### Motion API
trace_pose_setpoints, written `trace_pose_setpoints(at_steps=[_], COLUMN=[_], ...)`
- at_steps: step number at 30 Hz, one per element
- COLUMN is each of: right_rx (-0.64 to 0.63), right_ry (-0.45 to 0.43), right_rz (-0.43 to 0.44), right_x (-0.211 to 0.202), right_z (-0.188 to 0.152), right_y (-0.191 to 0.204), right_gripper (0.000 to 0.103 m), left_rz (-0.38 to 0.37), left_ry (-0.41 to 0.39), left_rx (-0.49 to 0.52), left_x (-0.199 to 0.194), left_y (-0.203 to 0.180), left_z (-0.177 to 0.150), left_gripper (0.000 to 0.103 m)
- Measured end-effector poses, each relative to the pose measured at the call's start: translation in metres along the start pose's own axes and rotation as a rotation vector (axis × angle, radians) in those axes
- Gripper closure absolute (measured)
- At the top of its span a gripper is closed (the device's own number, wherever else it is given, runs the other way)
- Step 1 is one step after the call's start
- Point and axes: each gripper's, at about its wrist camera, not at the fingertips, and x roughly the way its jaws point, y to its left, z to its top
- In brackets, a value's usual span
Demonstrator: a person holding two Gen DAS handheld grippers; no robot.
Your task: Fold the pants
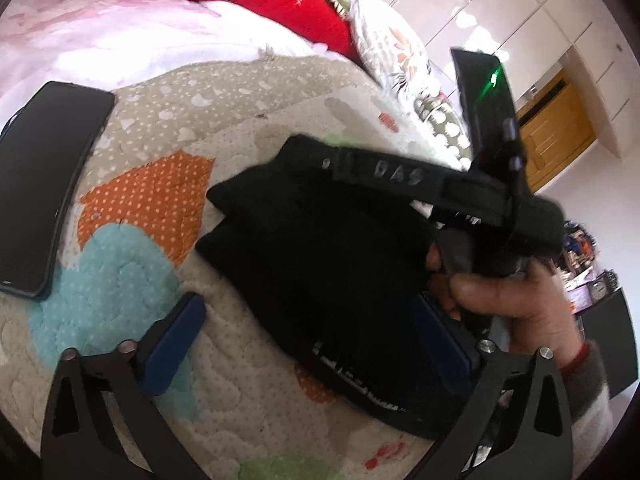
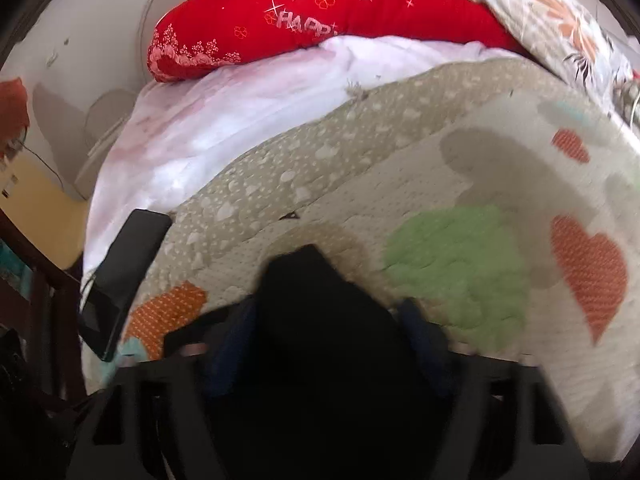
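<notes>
Starting at the right gripper (image 2: 324,344): its 2 blue fingers (image 2: 234,344) stand on either side of a wad of black cloth that fills the gap between them, so the jaws look closed onto the pants (image 1: 320,264), though motion blur keeps me from seeing the contact itself. In the left wrist view the person's right hand (image 1: 516,304) holds that tool low over the right end of the bundle.

The left gripper (image 1: 316,344) is spread wide and grips nothing; one blue finger (image 1: 176,344) rests over bare quilt (image 1: 152,200), the other sits under or against the cloth's edge (I cannot tell which).

Outward from there, the pants lie on the bed as a thick folded bundle, its long axis running diagonally from the upper left down to the lower right of the left view. The bundle falls between the left jaws but toward their right side, so the right hand is plainly the nearer one.

A dark phone (image 1: 44,184) lies well apart at the quilt's left edge; the red pillow (image 2: 320,20) sits at the head of the bed.
</notes>
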Motion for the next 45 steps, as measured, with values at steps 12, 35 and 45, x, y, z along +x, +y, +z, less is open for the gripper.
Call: trace_pose_setpoints(at_steps=[12, 35, 45], right_rx=[0.093, 0.639, 0.628], right_ry=[-0.378, -0.419, -0.377], right_rz=[0.087, -0.068, -0.055], right_x=[-0.188, -0.251, -0.210], right_z=[-0.047, -0.272, -0.255], right_y=[-0.032, -0.132, -0.124], right_gripper=[0.074, 0.026, 0.075], left_rz=[-0.164, -0.244, -0.139], left_ry=[-0.133, 0.094, 0.177], left_rx=[0.359, 0.712, 0.577], left_x=[-0.070, -0.041, 0.016], left_y=[-0.114, -0.181, -0.142], left_z=[-0.019, -0.076, -0.073], left_gripper=[0.079, 0.020, 0.020])
